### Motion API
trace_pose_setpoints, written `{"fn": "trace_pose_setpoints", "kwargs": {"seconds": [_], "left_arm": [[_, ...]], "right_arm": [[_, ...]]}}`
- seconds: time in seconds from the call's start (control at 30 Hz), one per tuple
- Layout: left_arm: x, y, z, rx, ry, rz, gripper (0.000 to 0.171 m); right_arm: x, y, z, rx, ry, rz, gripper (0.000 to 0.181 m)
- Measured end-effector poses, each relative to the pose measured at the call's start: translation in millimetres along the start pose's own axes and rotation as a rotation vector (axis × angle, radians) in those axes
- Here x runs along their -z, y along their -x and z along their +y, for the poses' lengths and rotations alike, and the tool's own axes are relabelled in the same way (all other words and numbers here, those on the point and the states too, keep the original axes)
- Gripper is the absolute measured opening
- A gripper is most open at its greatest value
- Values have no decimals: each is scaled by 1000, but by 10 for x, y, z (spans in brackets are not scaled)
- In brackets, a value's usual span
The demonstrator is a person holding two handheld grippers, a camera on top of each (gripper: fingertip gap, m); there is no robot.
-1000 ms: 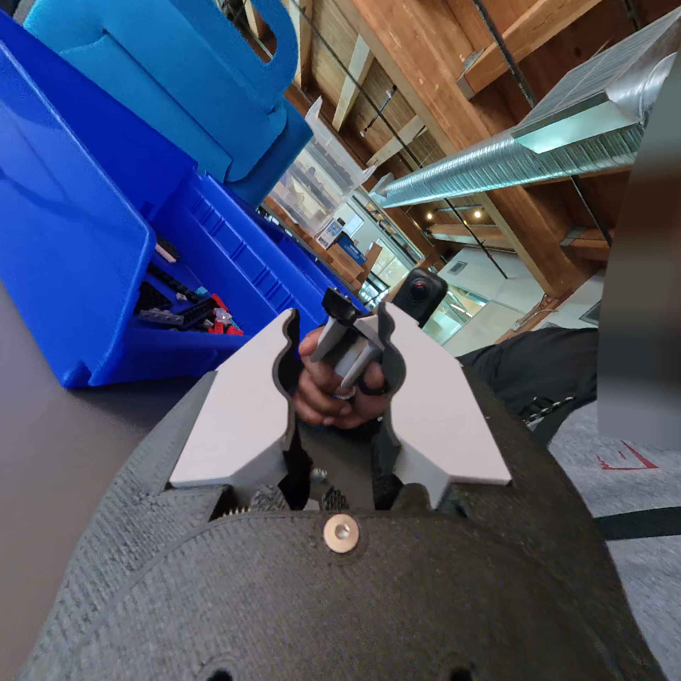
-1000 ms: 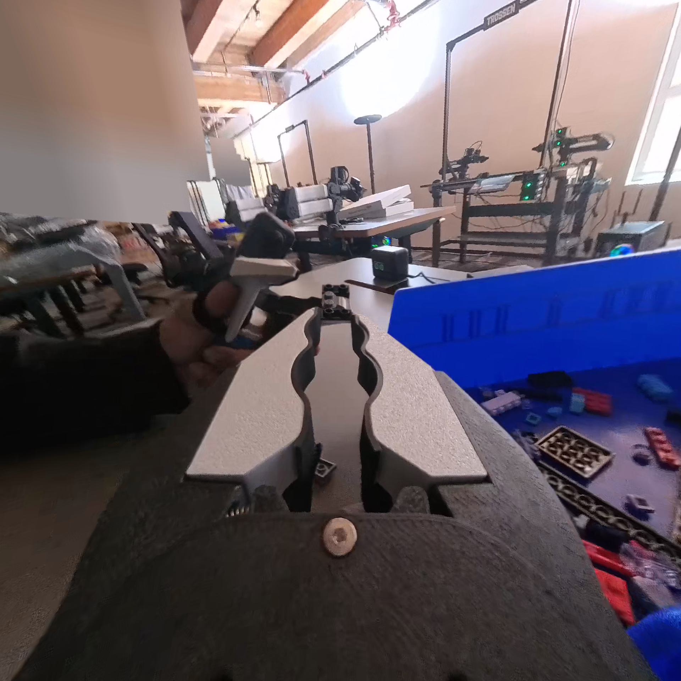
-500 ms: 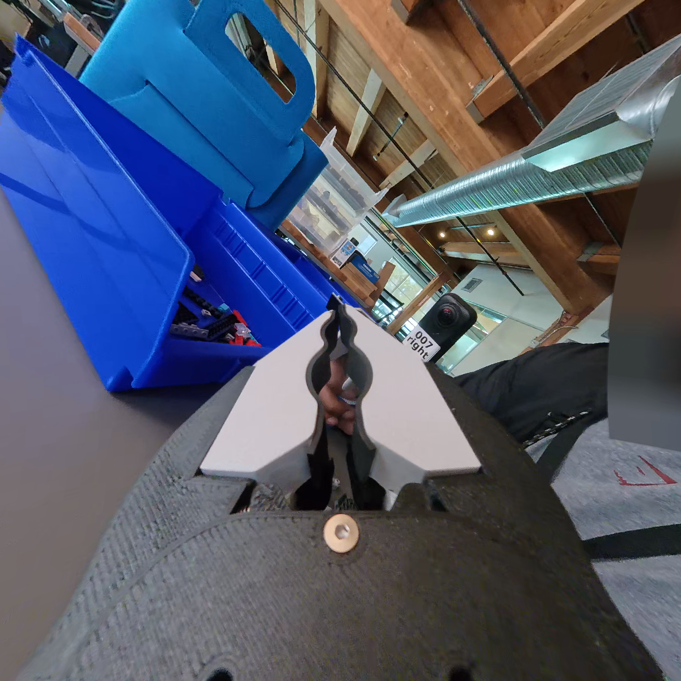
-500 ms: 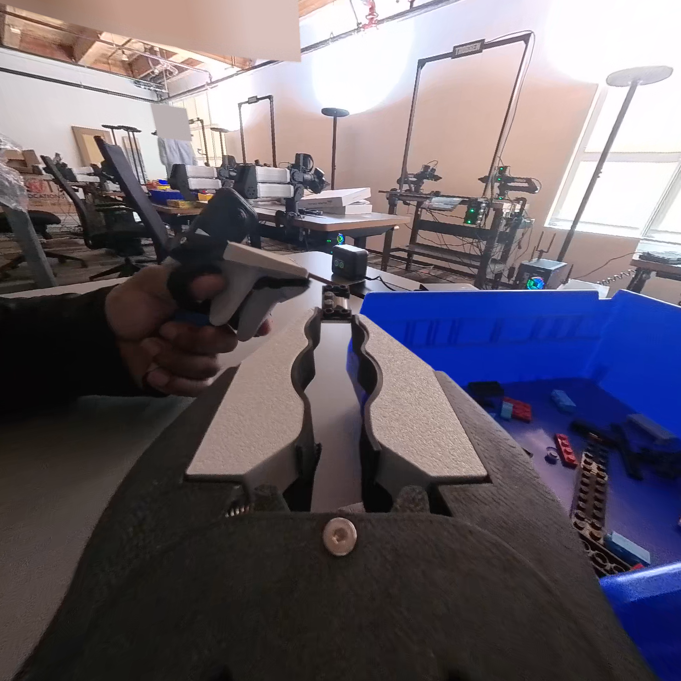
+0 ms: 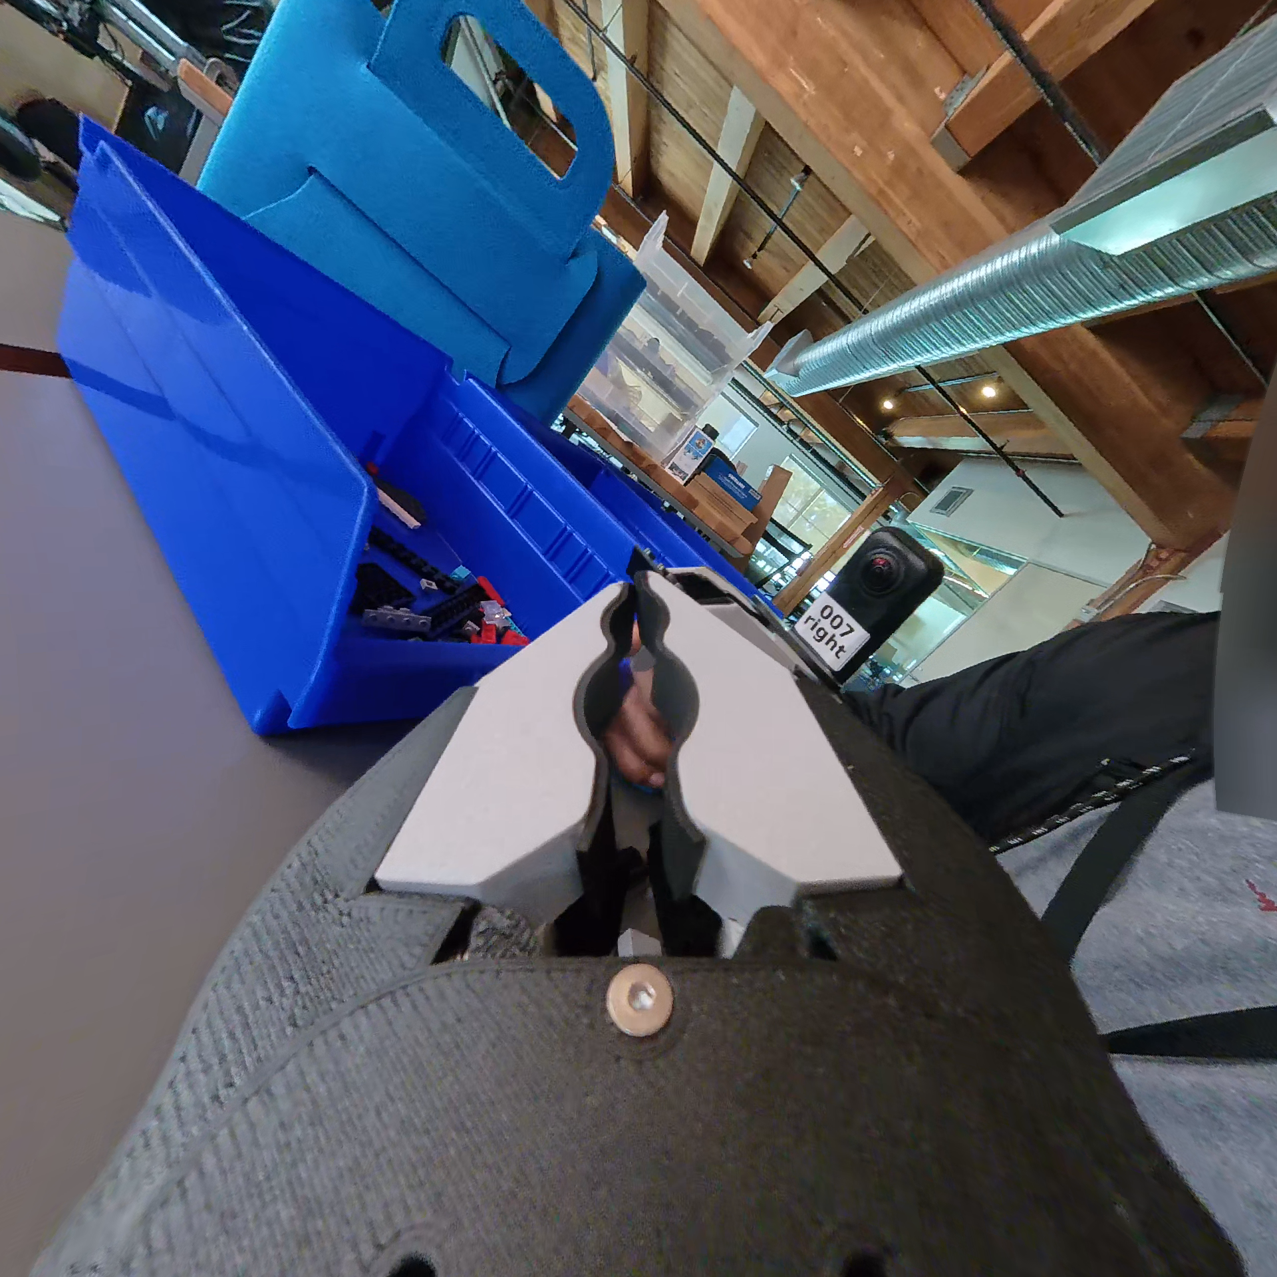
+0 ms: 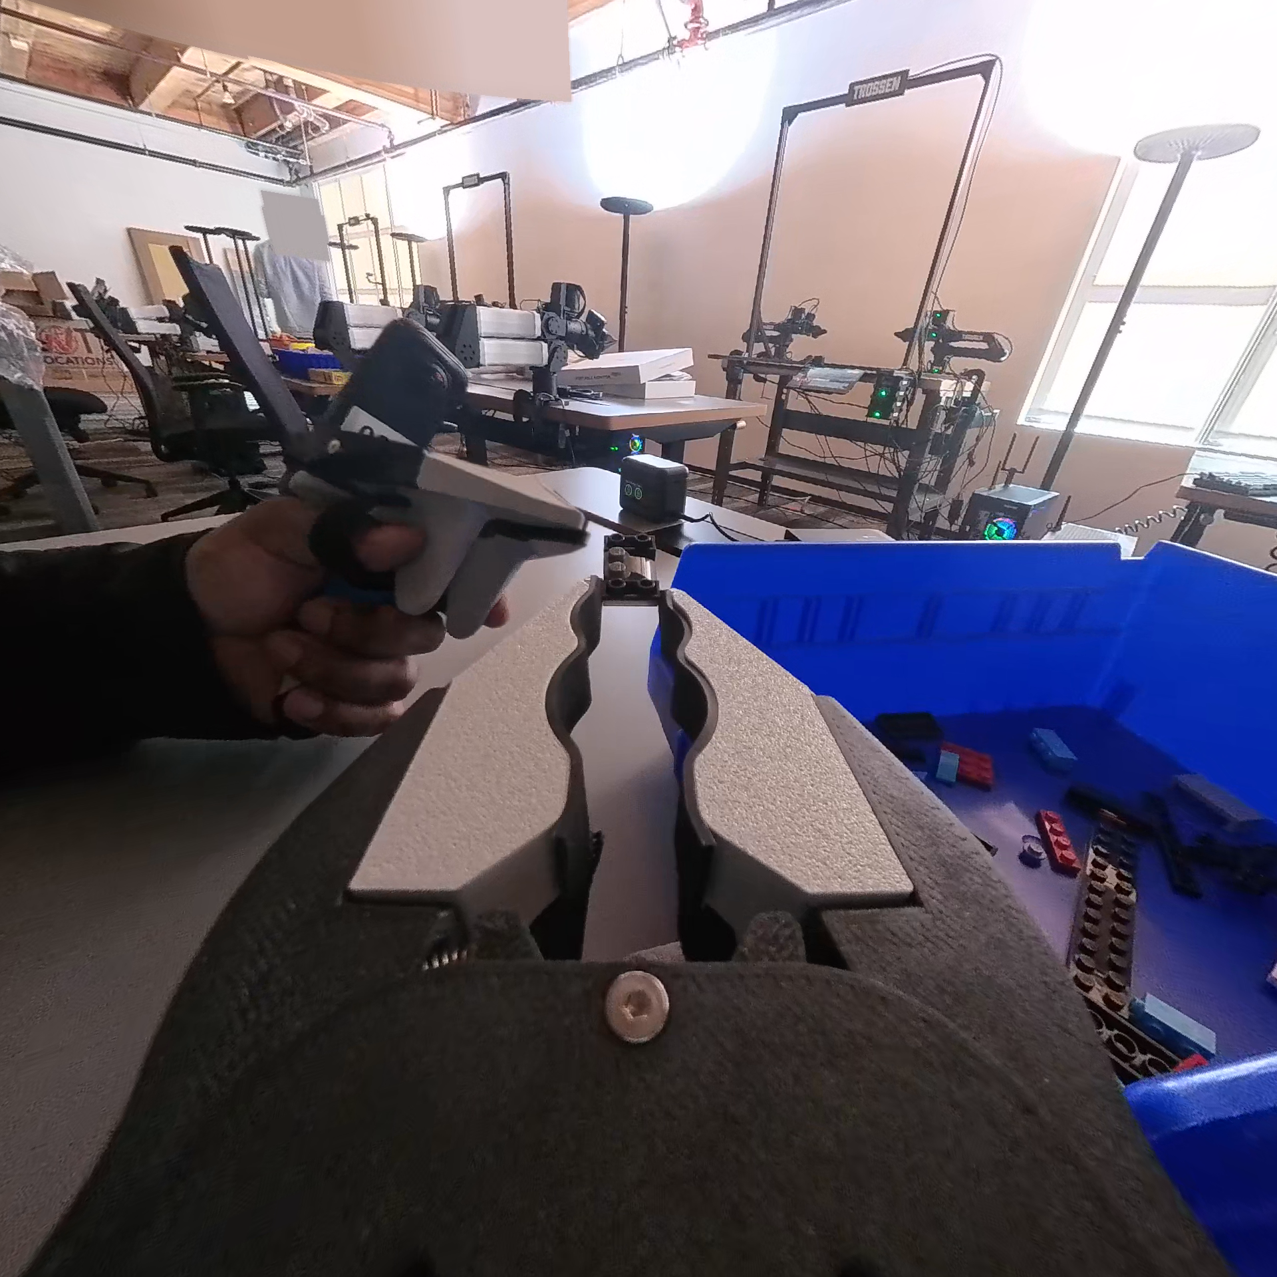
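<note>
My right gripper [image 6: 629, 587] is shut on a small black brick piece [image 6: 630, 553] that sticks out past its tips, above the dark table [image 6: 138, 864]. My left gripper [image 5: 636, 594] is shut with nothing visible between its tips. In the right wrist view a hand [image 6: 311, 622] holds the left gripper [image 6: 577, 535], whose tips point right and sit just left of the brick piece, very close. In the left wrist view one grey finger [image 5: 732, 608] of the right gripper and its black camera [image 5: 881, 580] show behind my left fingers.
A blue bin [image 6: 898, 622] stands right of the right gripper with several loose bricks and long black plates [image 6: 1105, 926]. It also shows in the left wrist view [image 5: 242, 484], with a light blue handled carrier [image 5: 414, 173] behind it. A small black box [image 6: 653, 484] sits farther back. My hands' fingertips stand some 4 cm from each other.
My left gripper went from open to shut. Its tips came in close to the left side of the brick piece. The right gripper kept its grip and turned more toward the bin.
</note>
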State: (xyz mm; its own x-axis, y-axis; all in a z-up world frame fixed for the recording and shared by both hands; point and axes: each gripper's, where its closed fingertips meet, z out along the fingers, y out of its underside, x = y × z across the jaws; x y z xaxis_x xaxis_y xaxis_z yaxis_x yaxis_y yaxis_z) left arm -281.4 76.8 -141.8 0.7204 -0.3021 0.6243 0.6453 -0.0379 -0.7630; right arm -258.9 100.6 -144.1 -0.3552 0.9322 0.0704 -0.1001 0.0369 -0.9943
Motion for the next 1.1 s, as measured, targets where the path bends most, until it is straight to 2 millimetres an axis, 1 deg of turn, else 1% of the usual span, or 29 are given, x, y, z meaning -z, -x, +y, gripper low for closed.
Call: {"fn": "trace_pose_setpoints", "kwargs": {"seconds": [0.07, 0.1, 0.17, 0.23, 0.27, 0.4, 0.57, 0.67, 0.93, 0.97, 1.03, 1.1], "left_arm": [[-9, 32, 28, -13, 17, -27, 1], [-16, 44, 49, -29, 31, -42, 7], [-29, 69, 102, -75, 69, -79, 10], [-38, 110, 149, -132, 102, -130, 7], [-39, 117, 160, -163, 110, -146, 1], [-39, 98, 156, -256, 121, -170, 1], [-45, 49, 132, -413, 137, -216, 0], [-55, 28, 134, -466, 144, -229, 1], [-23, 46, 56, -455, 112, -237, 3], [-24, 55, 60, -444, 118, -239, 8], [-32, 52, 71, -392, 126, -220, 23], [-34, 26, 70, -285, 119, -172, 27]], "right_arm": [[1, 0, -3, 2, -2, 1, 16], [1, -2, -6, 4, -3, 2, 16], [2, -1, -10, 6, -5, 3, 16], [1, 3, -9, 8, -5, 2, 16], [1, 4, -9, 9, -5, 3, 17], [2, 10, -9, 15, -6, 3, 16], [4, 16, -17, 24, -10, 3, 16], [1, 27, -11, 31, -7, -2, 16], [-1, 79, -9, 74, -7, -28, 16], [-3, 89, -5, 83, -4, -32, 16], [-9, 118, 10, 104, 5, -44, 16], [-7, 144, 5, 134, 3, -53, 16]]}}
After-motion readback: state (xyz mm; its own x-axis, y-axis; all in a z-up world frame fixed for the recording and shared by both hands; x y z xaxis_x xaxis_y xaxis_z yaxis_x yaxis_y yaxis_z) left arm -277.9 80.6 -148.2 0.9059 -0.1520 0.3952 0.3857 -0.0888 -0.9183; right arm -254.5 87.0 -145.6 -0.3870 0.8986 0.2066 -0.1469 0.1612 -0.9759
